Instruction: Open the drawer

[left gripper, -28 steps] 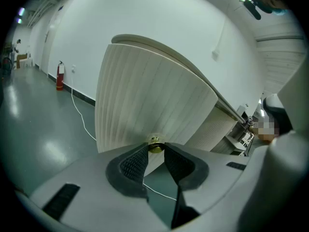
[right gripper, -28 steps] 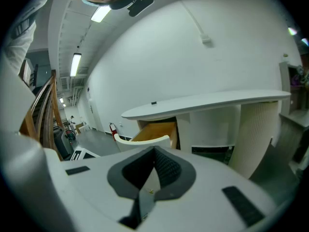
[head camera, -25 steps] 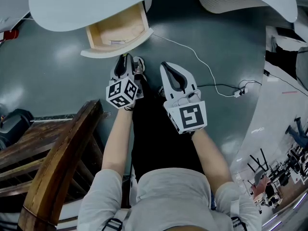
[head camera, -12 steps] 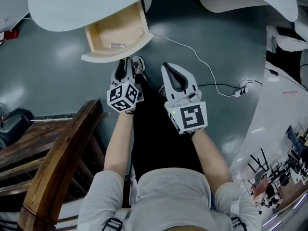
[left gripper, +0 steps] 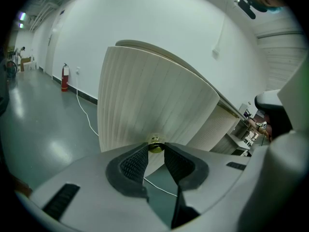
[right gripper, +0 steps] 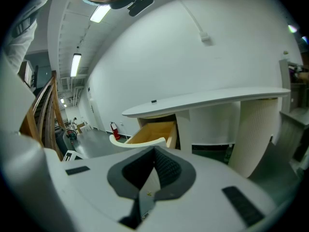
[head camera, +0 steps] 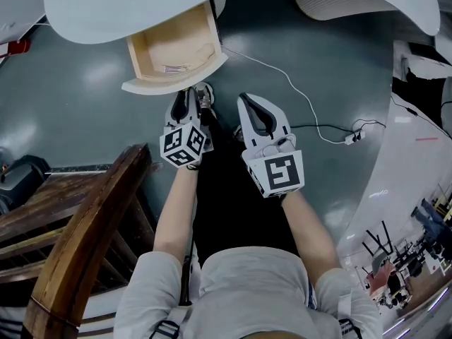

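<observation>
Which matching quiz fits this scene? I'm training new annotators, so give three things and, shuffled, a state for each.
Things: 1 drawer; 2 left gripper; 3 right gripper.
States: A shut, empty; B pulled out; C closed on the brass knob.
Pairs: 1-B; 2-C; 3-A.

We see the drawer [head camera: 173,51] of pale bare wood, its front [head camera: 176,82] smooth matt white, a glossy brass knob [left gripper: 155,146] between ribbed black rubber fingers [left gripper: 134,163], over a glossy grey floor [head camera: 70,111].
</observation>
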The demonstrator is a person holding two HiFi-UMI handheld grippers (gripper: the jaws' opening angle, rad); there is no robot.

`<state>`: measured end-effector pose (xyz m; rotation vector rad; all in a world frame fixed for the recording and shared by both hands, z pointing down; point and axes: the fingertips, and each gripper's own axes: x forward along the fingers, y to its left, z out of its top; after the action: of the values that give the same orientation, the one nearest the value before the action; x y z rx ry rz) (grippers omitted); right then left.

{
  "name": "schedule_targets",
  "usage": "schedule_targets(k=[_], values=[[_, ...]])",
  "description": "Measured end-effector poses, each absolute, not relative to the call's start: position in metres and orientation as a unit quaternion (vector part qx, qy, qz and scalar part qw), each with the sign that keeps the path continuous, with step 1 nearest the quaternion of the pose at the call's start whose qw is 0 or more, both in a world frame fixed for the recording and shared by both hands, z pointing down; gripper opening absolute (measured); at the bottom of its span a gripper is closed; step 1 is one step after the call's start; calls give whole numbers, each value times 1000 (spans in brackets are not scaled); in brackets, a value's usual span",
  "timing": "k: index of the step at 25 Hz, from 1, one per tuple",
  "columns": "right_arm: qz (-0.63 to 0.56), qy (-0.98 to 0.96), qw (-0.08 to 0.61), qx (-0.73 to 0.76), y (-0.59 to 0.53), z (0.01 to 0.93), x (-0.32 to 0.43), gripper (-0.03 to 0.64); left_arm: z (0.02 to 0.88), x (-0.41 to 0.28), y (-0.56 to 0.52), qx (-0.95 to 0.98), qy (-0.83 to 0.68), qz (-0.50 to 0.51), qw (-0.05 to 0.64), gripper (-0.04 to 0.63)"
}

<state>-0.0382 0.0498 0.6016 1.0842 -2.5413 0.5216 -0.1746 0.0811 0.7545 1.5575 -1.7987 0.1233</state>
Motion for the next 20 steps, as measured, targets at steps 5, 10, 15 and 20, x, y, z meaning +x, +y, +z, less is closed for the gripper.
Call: schedule_targets(k=[5,10,15,20], values=[[187,-890,163,381,50,604,-37,14,756,-172,89,607,-700,50,373,107],[189,-890,162,382,51,606,-35,14,756,-168,95,606,-701,50,373,107],[193,-887,168,385,49,608,-32,14,756,-167,99,605,-703,51,371,107],[196,-884,169,389,48,610,-29,14,756,-167,100,600,-706,47,373,107]])
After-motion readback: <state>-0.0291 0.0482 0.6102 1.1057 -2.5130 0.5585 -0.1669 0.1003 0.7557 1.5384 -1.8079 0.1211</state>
